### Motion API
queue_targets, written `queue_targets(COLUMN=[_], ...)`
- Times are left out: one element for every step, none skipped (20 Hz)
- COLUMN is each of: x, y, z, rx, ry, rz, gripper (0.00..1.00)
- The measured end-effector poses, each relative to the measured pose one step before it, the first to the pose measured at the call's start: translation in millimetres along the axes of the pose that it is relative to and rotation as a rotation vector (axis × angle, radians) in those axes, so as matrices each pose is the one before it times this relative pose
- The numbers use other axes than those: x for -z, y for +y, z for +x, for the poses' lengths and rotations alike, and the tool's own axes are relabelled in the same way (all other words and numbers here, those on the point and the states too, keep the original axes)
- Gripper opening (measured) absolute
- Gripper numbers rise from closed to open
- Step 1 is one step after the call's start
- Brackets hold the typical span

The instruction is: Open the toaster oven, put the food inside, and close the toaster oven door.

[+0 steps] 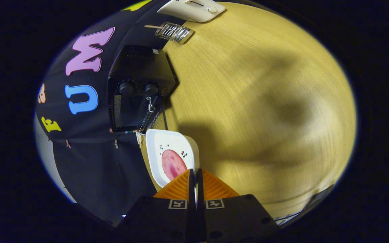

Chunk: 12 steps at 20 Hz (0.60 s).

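Spanning the booth, bare wooden tabletop [248, 101]

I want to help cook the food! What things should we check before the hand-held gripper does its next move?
1. Toaster oven door closed, needs opening first: not ok.
2. Food, a pink slice, lying on the white plate: ok.
3. Plate close to the oven: ok.
4. Hand-held gripper fingers nearly together, holding nothing: ok.
5. Gripper aimed at the oven handle: not ok; its fingers sit at the plate's rim.
6. Handle easy to grab: cannot tell.
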State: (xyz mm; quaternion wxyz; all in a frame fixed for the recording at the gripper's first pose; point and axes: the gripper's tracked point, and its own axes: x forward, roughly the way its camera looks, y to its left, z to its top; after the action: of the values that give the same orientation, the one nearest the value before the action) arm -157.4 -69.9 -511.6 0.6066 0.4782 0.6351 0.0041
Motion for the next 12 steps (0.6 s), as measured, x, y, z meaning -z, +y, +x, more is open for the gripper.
queue_targets(x=[1.5, -0.62, 0.29, -1.12, -1.1, -0.66, 2.27, 0.79, -0.38, -0.6, -0.21, -0.17], y=[16.37, 11.5, 11.64, 7.69, 6.76, 6.59, 8.8, 10.78, 12.34, 12.97, 12.81, 11.02], z=[9.04, 8.43, 10.48, 11.51, 12.29, 10.73, 10.74, 8.66, 9.07, 8.55, 9.75, 8.61], rx=[-0.01701, -0.01173, -0.00405, 0.00914, 0.0183, 0.01827, 0.00681, -0.00213, -0.01413, -0.01785, -0.01715, -0.01444], ry=[-0.01128, -0.01525, -0.01945, -0.02004, -0.02257, -0.02051, -0.01579, -0.01911, -0.02204, -0.02518, -0.03039, -0.03231], rz=[0.02339, 0.01922, 0.01932, 0.022, 0.01612, 0.00542, 0.01025, 0.02381, 0.03469, 0.04214, 0.04144, 0.03967], gripper=[0.05, 0.05, 0.05, 0.05, 0.05, 0.05, 0.05, 0.05, 0.05, 0.05, 0.05, 0.05])
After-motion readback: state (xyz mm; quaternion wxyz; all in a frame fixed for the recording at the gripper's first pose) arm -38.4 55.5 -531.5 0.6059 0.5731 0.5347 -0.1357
